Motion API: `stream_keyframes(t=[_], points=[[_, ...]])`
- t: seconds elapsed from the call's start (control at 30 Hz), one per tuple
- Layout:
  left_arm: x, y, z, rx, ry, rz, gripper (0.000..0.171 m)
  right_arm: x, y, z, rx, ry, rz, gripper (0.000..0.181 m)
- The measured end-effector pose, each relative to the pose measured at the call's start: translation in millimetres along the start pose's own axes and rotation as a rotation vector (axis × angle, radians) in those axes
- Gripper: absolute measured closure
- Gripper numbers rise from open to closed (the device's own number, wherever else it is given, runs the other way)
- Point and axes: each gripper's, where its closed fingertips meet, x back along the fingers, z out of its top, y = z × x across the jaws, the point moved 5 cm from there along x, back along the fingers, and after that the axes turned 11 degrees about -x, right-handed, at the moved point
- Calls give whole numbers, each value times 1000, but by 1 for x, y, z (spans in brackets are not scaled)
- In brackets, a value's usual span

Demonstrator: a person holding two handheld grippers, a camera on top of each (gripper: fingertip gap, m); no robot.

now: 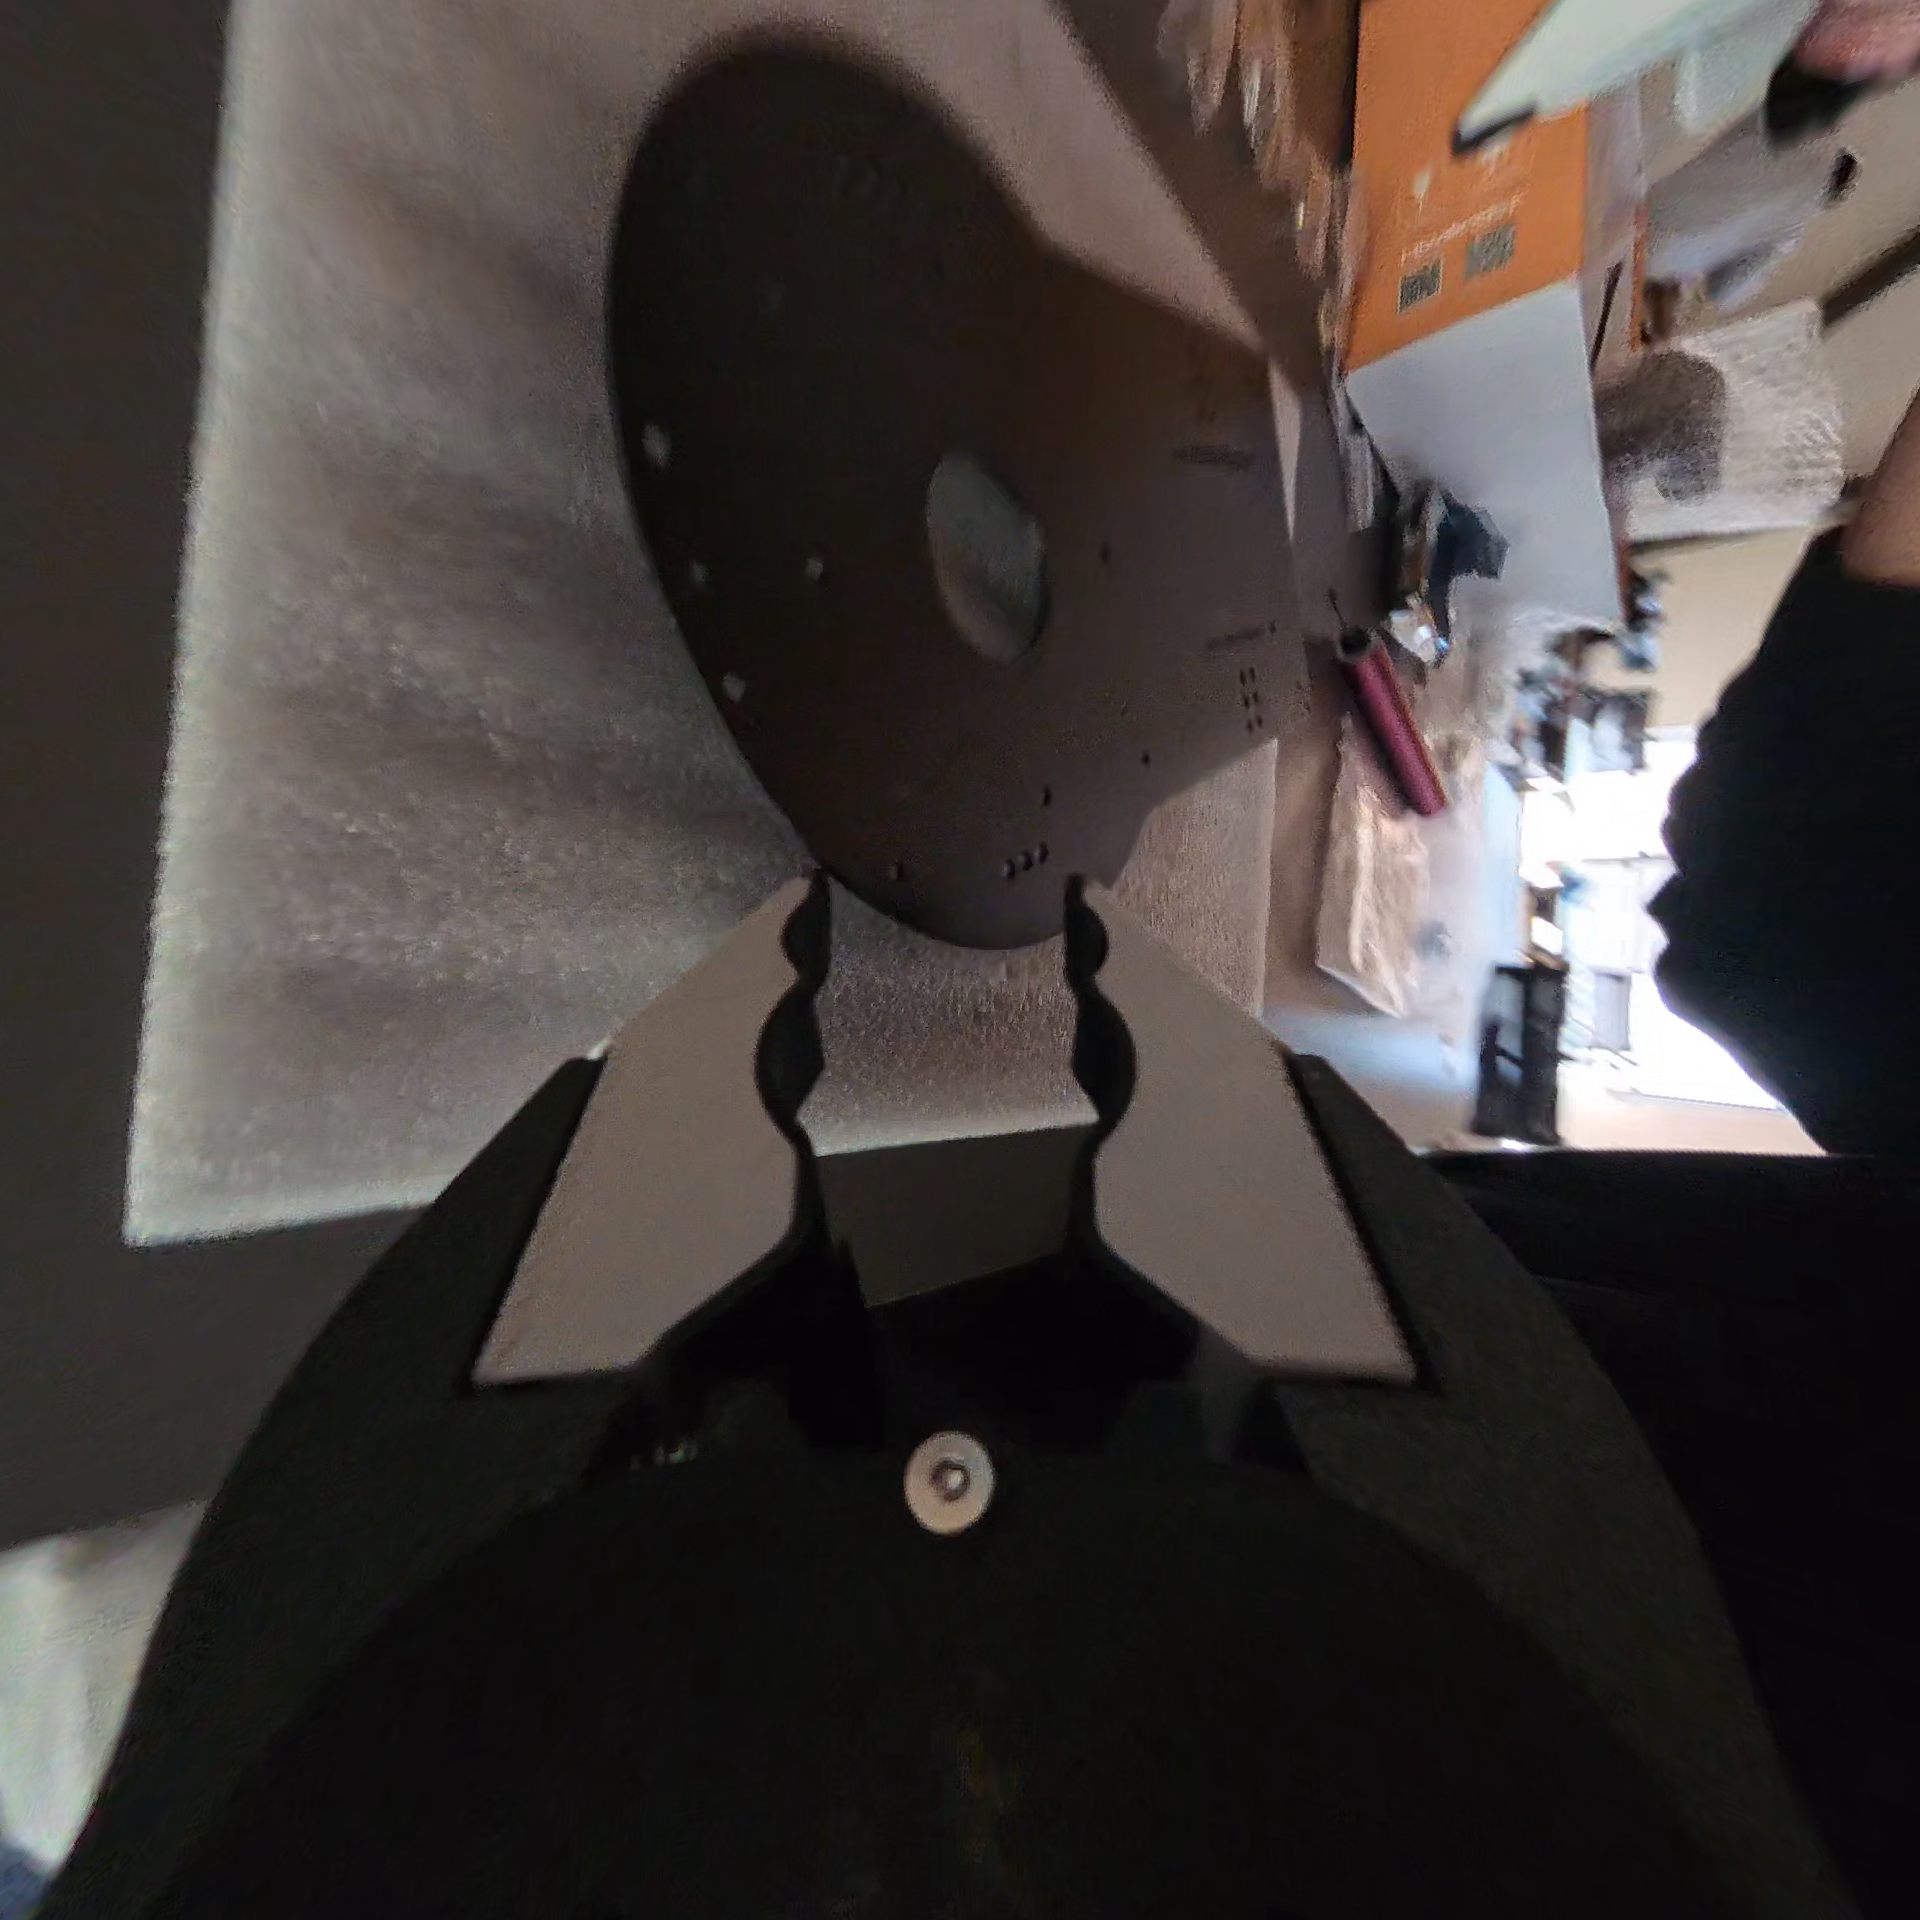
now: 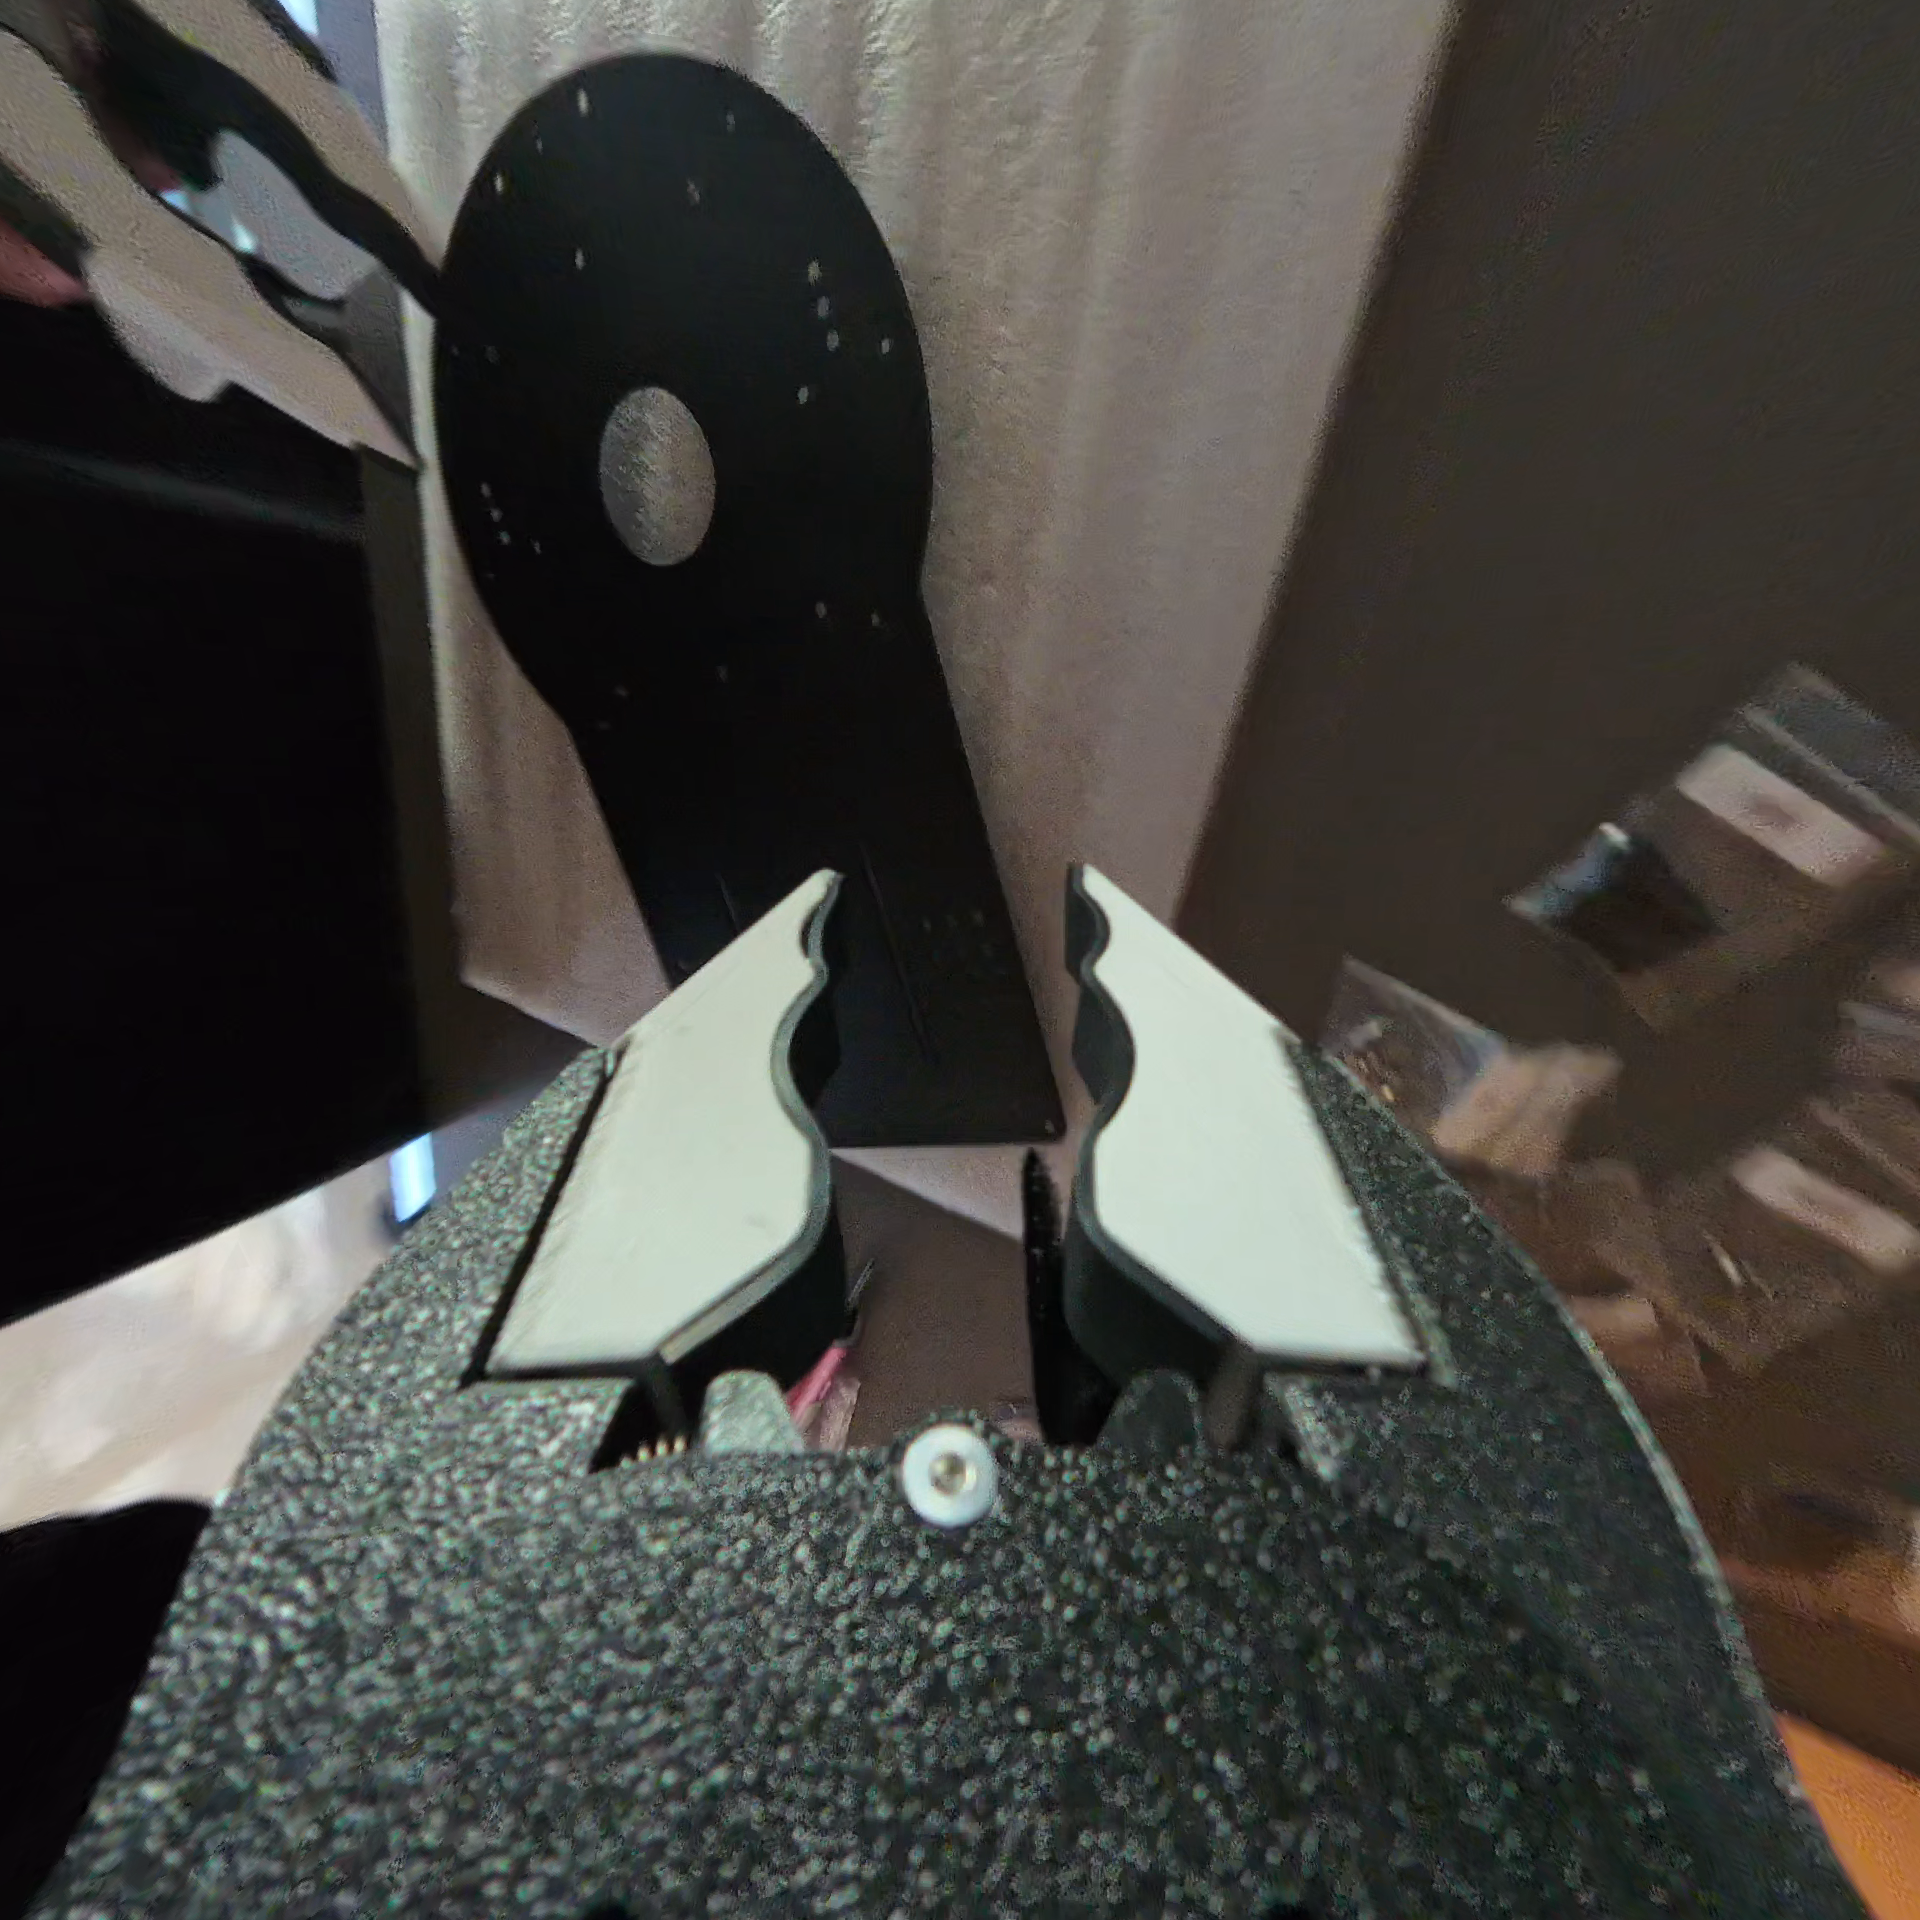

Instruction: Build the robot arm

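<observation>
The left gripper (image 1: 948,894) stands open, its tips just at the round end of a flat black keyhole-shaped plate (image 1: 883,499) with a centre hole, lying on a white foam sheet (image 1: 416,727) on the brown desk (image 1: 83,520). The right gripper (image 2: 951,894), also open and empty, straddles the plate's straight tail end (image 2: 935,1018). The plate's long axis runs between the two grippers.
</observation>
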Motion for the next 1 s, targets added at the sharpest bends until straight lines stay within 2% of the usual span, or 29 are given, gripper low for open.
stream_keyframes(t=[0.03,0.1,0.2,0.27,0.3,0.43,0.5,0.57,0.63,0.73,0.8,0.9,1.0], points=[[13,0,3,-49,42,65,116,12,-7,-7,11,84,-51,138],[40,5,10,-225,88,204,116,29,-27,-23,-18,300,-97,142],[55,23,25,-385,125,170,118,25,-73,-46,-125,637,14,147],[59,22,35,-427,151,142,118,5,-99,-61,-223,772,101,146],[61,15,37,-444,144,157,119,-9,-107,-69,-290,821,99,147],[57,-21,32,-547,-5,267,118,-77,-131,-95,-488,905,-57,130],[58,-30,35,-615,-32,305,118,-96,-150,-94,-508,945,-59,131],[65,-31,48,-651,0,315,119,-100,-162,-84,-506,1010,-90,130],[80,-30,65,-650,92,302,119,-92,-169,-69,-465,1083,-154,131],[113,-41,91,-625,221,292,112,-76,-173,-46,-338,1132,-357,129],[141,-64,106,-603,269,344,107,-71,-172,-23,-265,1147,-500,125],[186,-108,126,-591,316,385,107,-77,-174,32,-211,1210,-547,118],[235,-163,144,-594,283,423,107,-104,-179,108,-203,1155,-432,117]])
